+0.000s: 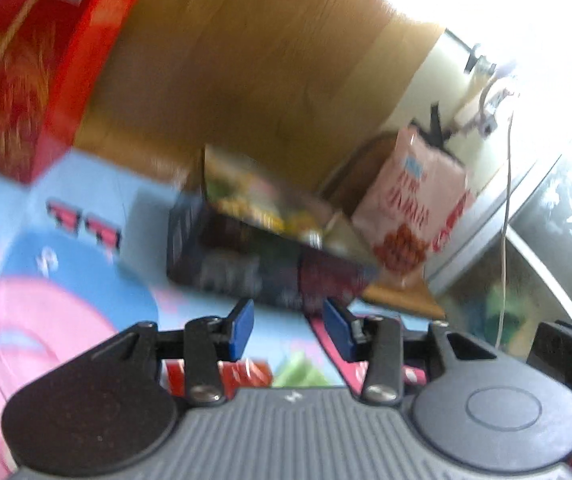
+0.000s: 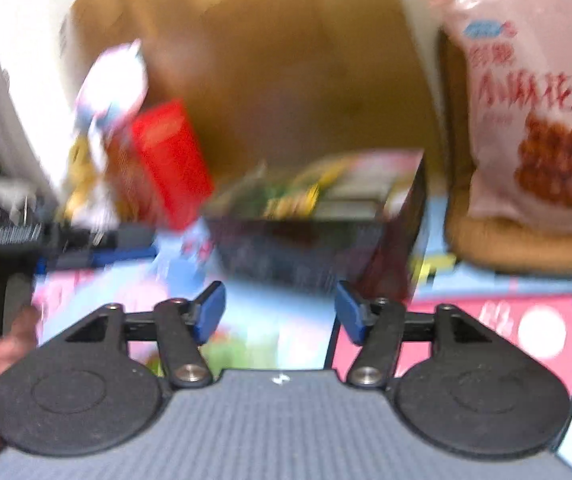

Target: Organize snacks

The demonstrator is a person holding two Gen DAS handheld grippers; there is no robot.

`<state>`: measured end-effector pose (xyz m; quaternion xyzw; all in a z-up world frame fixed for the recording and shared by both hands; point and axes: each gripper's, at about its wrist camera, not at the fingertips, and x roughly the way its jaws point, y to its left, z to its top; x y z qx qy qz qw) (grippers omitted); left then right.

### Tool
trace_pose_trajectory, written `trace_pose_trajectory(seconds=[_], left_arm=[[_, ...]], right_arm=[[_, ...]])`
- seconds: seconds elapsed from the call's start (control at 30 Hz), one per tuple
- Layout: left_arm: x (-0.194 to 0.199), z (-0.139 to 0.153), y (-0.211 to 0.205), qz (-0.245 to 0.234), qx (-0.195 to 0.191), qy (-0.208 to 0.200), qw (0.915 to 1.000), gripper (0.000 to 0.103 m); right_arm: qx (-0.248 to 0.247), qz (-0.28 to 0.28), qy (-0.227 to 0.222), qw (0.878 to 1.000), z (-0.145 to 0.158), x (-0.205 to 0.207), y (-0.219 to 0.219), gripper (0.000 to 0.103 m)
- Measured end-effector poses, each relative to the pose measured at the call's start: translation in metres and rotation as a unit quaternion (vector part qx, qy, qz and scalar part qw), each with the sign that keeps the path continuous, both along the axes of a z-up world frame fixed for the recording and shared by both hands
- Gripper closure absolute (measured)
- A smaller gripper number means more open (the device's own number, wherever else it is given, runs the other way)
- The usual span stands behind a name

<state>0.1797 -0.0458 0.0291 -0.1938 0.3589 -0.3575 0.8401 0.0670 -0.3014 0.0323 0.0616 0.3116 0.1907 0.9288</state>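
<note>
Both views are blurred. The counter [image 1: 86,184] carries a pale blue cartoon-printed cover with pink shapes, backed by a brown wooden panel [image 1: 246,60].

In the left wrist view, the left claw [image 1: 287,330] sits at lower centre, its blue pads apart with nothing between them. Just beyond it lies the dark flat snack box [image 1: 254,256]; a tall red snack box [image 1: 26,80] stands at upper left, and a pink snack bag [image 1: 413,208] stands upright at right on a brown mat. Only this view shows the bright window area and a white cord [image 1: 505,200] at right.

In the right wrist view, the right claw [image 2: 280,312] stands wide open and empty, the dark box ahead. Only here a hand [image 2: 6,344] shows at lower left, beside a dark device.
</note>
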Motion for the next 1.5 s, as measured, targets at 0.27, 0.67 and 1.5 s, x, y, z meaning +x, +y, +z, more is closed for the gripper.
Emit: trace_pose_trajectory(seconds=[0.27,0.67,1.5], left_arm=[[-0.009,-0.011,-0.009,-0.016,-0.004,0.035,0.9993,0.062],[-0.062,-0.011,0.109,0.05,-0.051,0.039,0.9967,0.052],[-0.121,-0.056,0.105,0.002,-0.058,0.084,0.9948,0.053]], right_arm=[[-0.149,0.083,0.019,0.985,-0.029,0.0,0.052,0.052],[-0.129,0.279,-0.056,0.95,-0.005,-0.045,0.093,0.054],[-0.106,0.271,-0.046,0.956,-0.047,-0.119,0.112,0.058]])
